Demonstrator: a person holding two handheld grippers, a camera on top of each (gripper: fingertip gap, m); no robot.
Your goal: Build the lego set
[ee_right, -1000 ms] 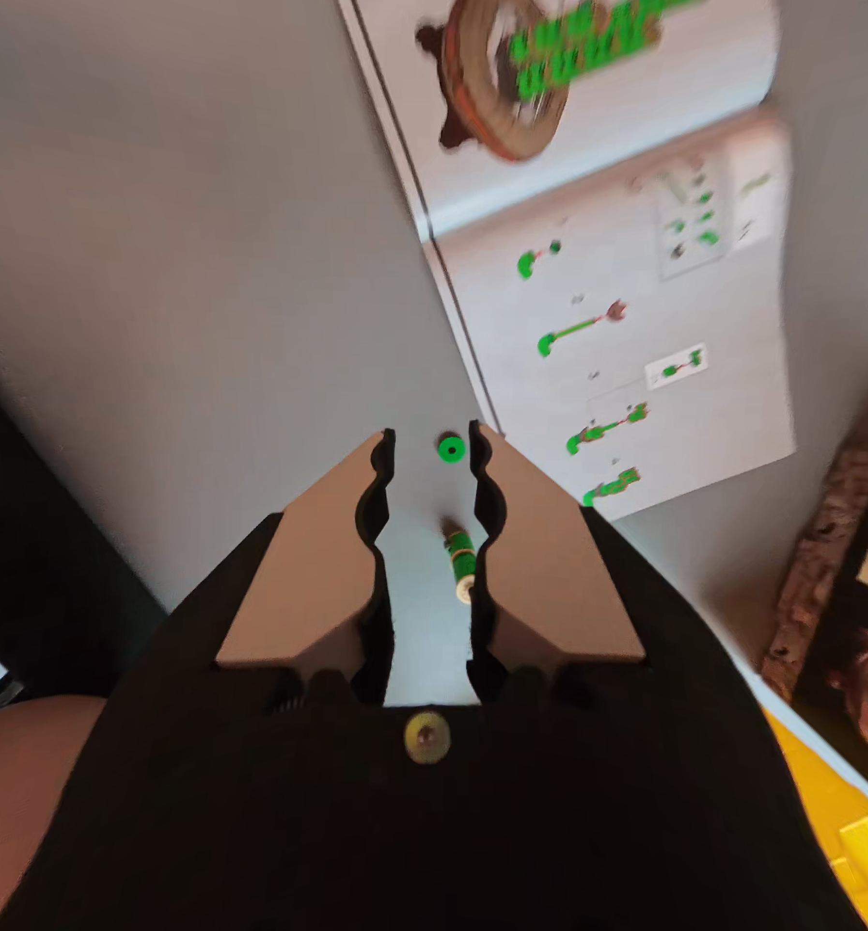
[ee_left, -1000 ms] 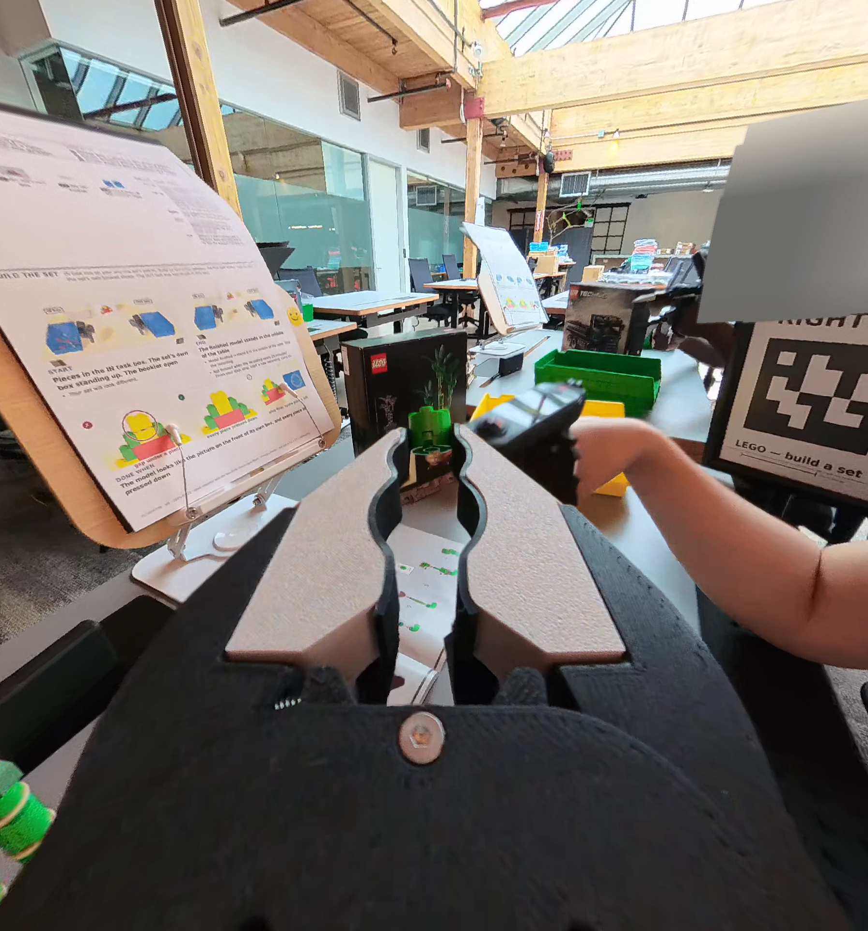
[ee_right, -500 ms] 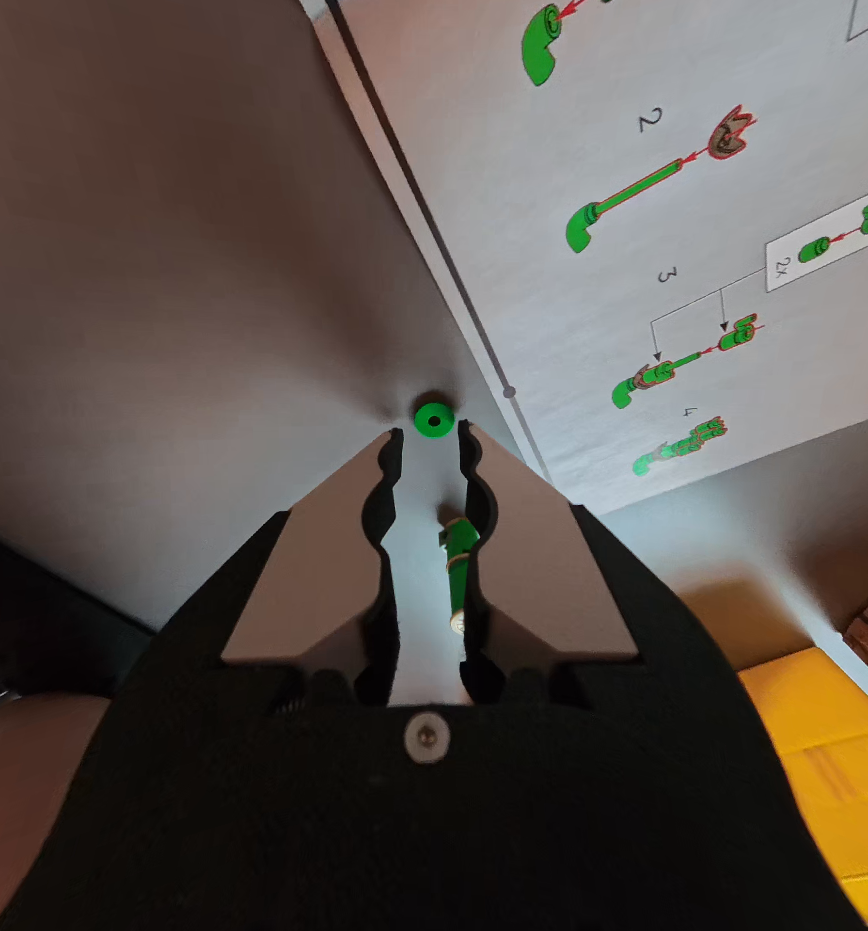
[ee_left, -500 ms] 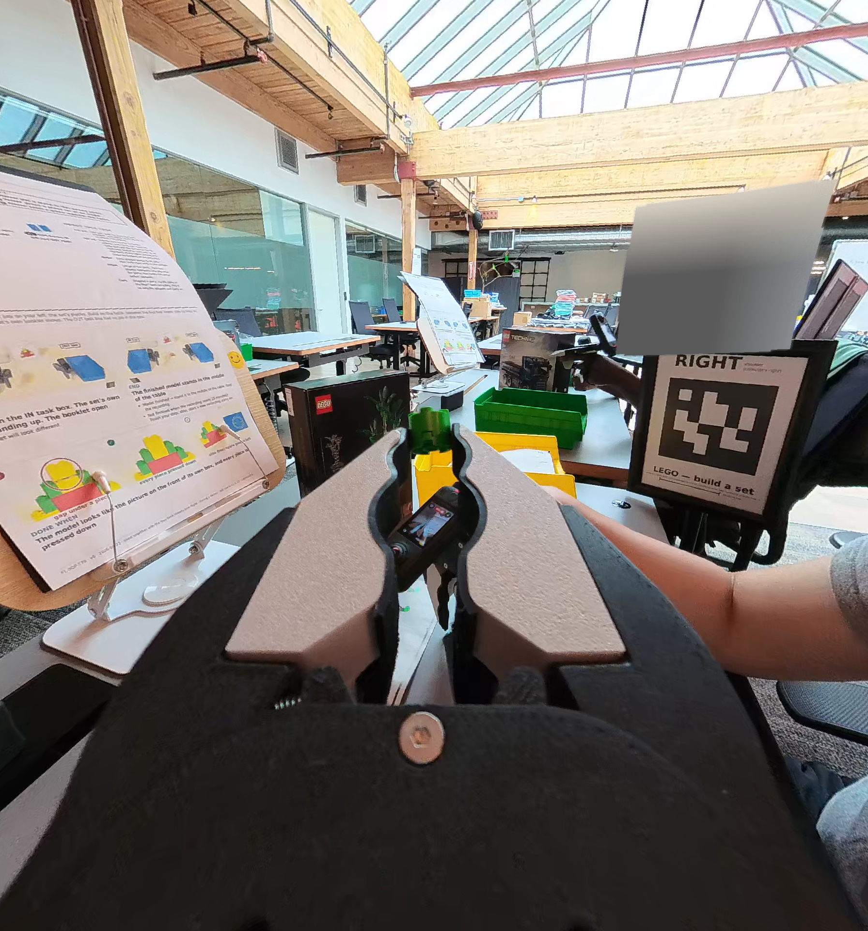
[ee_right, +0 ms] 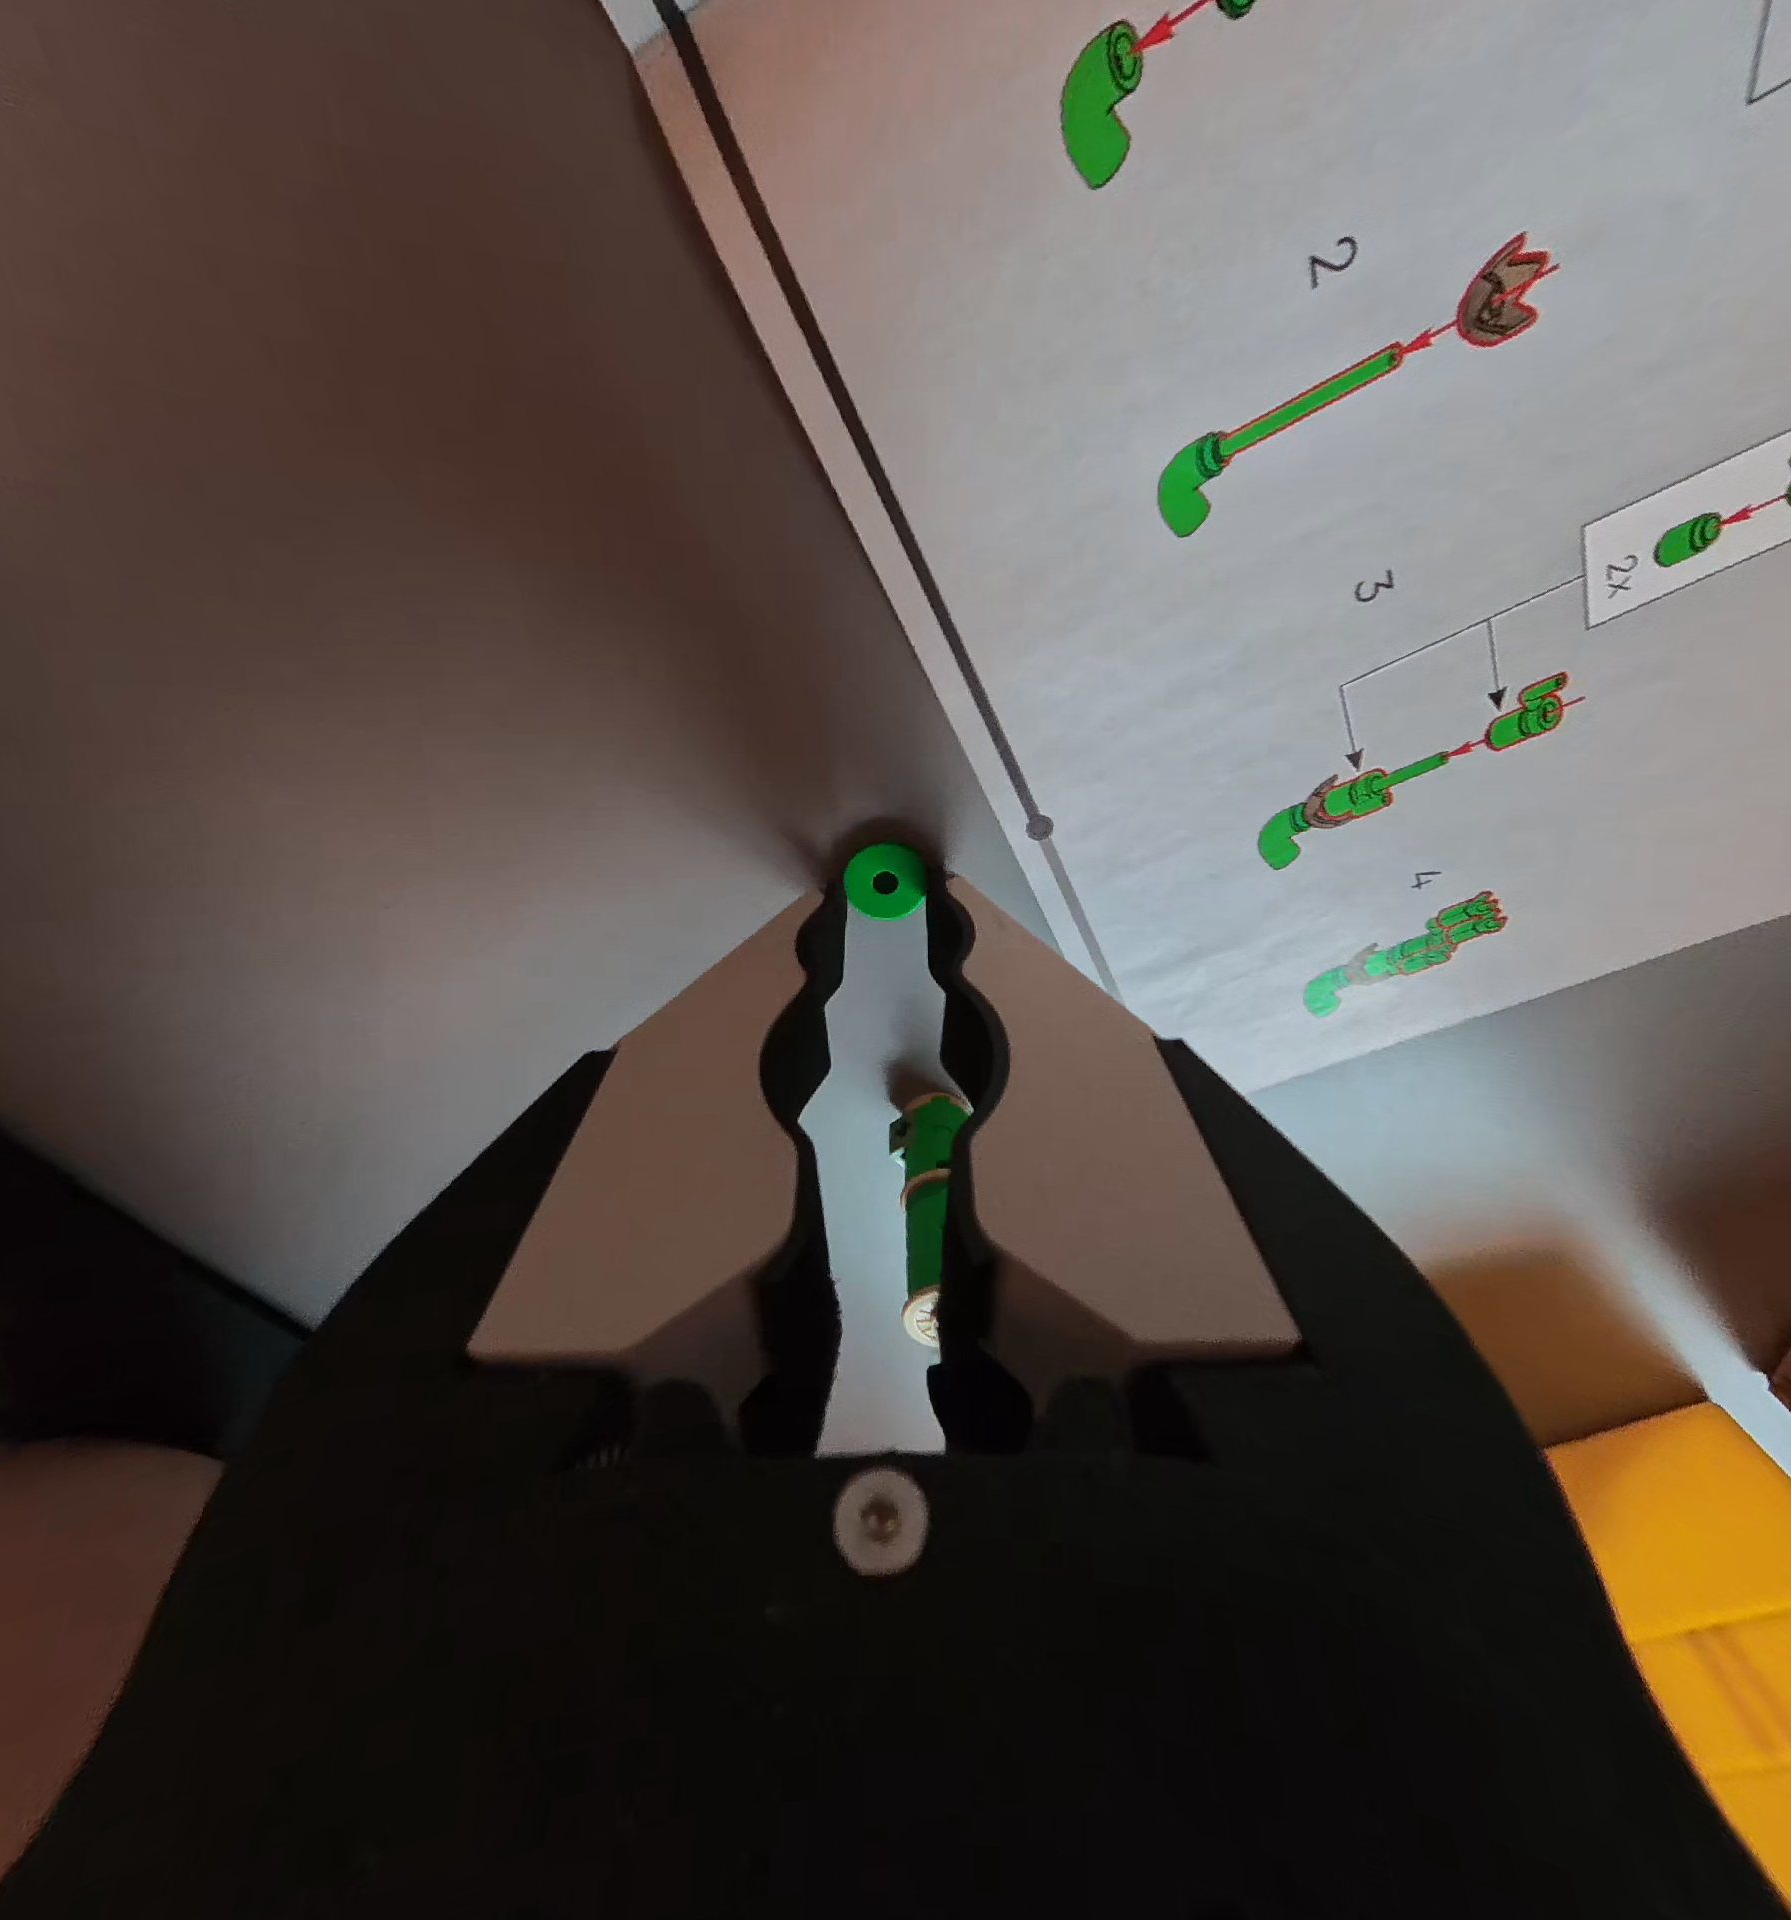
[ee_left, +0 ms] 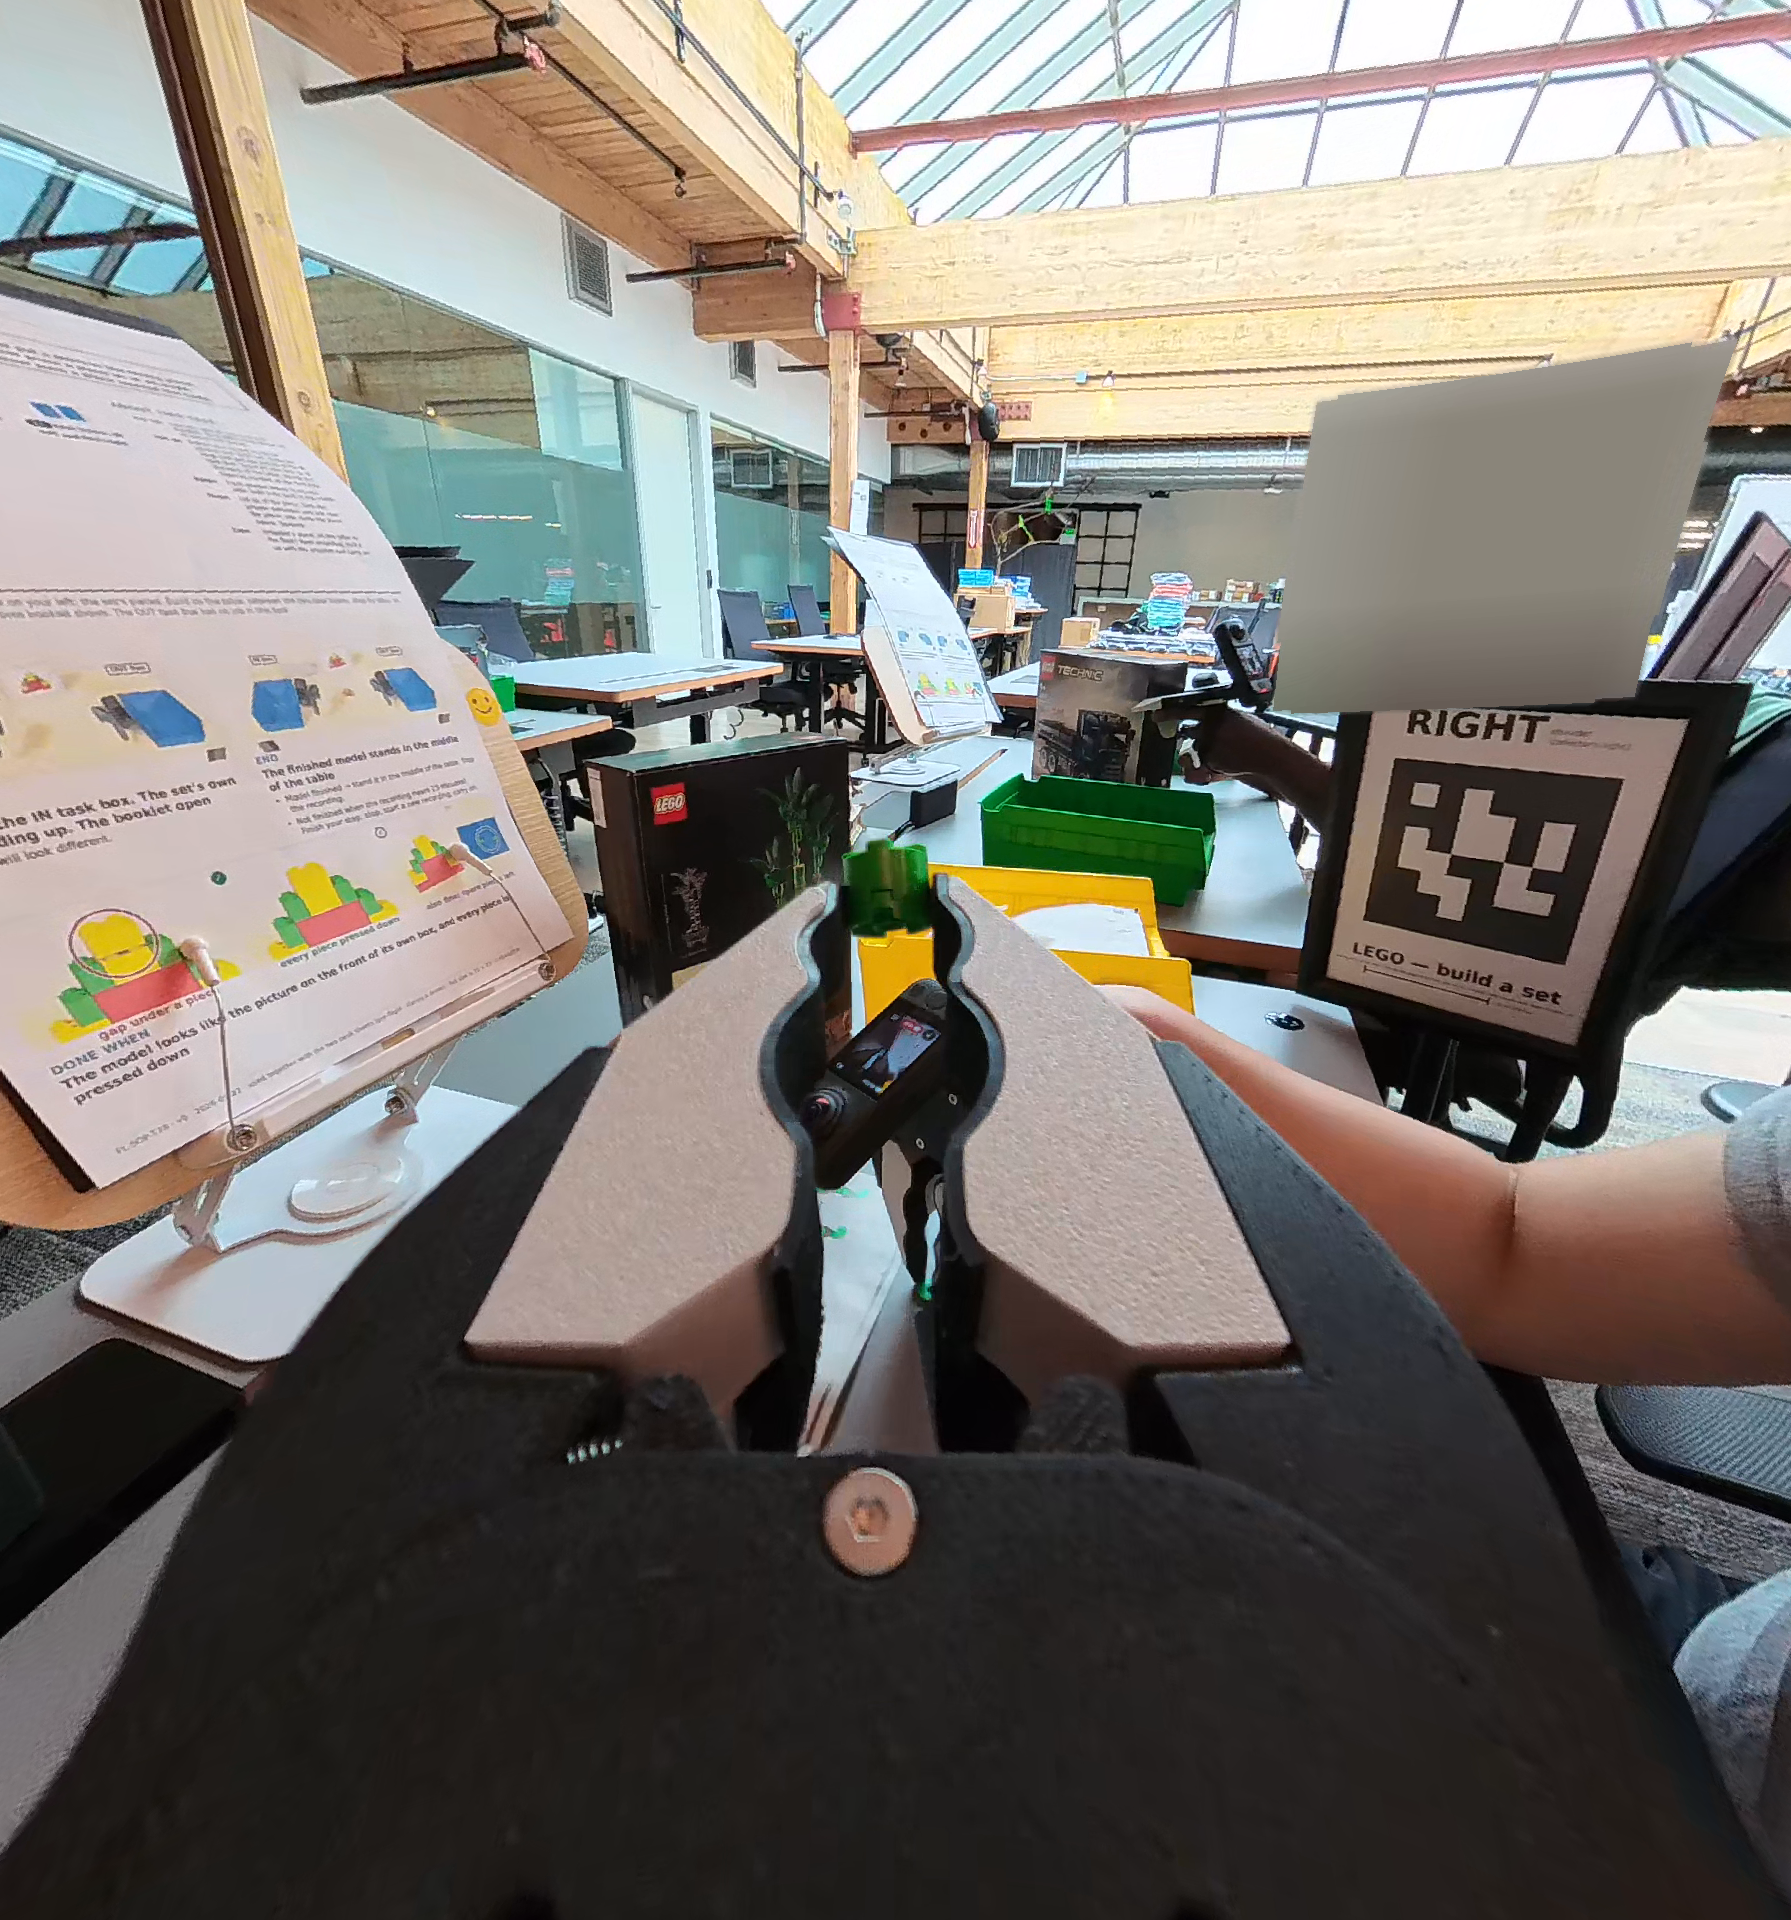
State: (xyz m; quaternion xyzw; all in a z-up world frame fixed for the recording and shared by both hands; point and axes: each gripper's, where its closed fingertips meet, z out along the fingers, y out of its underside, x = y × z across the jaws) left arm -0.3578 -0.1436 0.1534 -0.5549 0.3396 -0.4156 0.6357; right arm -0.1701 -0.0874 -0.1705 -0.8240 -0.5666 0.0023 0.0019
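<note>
My left gripper (ee_left: 886,894) is held up in the air, shut on a small green lego piece (ee_left: 883,885) pinched at its tips. Through its gap I see the right gripper's camera (ee_left: 875,1081) below, pointing down at the table. My right gripper (ee_right: 884,888) is low over the grey table (ee_right: 403,623). Its tips close in on both sides of a round green piece with a centre hole (ee_right: 884,882) that rests on the table. A green stem with tan rings (ee_right: 927,1216) lies on the table under the right finger. The open instruction booklet (ee_right: 1390,468) lies to the right.
An instruction sheet on a wooden stand (ee_left: 195,779) is at the left. The black set box (ee_left: 714,862) stands behind, with a yellow bin (ee_left: 1057,935) and a green bin (ee_left: 1099,831) beyond. A marker sign (ee_left: 1493,862) is at the right. A person's forearm (ee_left: 1493,1247) crosses the right side. The left gripper's tips are roughly 40 cm from the right gripper's.
My right gripper came down and forward until the round green piece sits between its tips, and its jaws narrowed. My left gripper tilted up with its green piece still held.
</note>
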